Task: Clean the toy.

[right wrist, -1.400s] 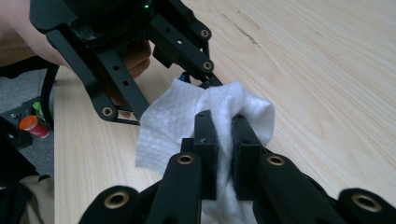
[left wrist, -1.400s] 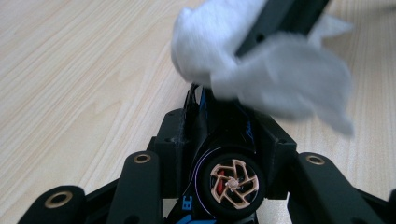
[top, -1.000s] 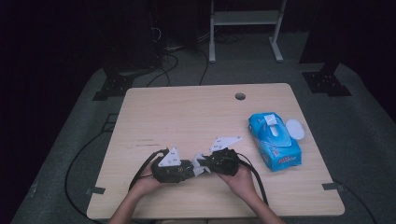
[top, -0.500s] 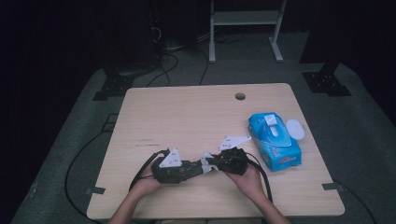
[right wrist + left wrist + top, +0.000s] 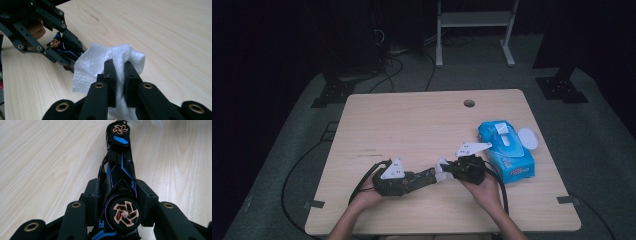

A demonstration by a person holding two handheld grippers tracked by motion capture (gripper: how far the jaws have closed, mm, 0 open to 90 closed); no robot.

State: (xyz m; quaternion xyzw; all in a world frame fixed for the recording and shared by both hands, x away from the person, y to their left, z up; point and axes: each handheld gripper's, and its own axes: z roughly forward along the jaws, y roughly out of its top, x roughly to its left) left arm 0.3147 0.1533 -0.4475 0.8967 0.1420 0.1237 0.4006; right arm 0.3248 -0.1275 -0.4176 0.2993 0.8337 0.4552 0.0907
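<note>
My left gripper lies low over the table's front edge, shut on a black toy car with blue stripes and copper wheels. The car's nose sticks out past the jaws, toward the right in the high view. The jaw pads press on its sides at the rear wheel. My right gripper is shut on a crumpled white wipe, which hangs against the car's front end. In the high view the right gripper and wipe sit just right of the car.
A blue pack of wipes with its white lid flipped open lies right of the right hand. The wooden table has a cable hole at the back. Cables and a white stand are on the floor behind.
The right hand has slid to the right with the wipe, along the car toward its nose and closer to the blue pack. The left gripper and car have stayed put.
</note>
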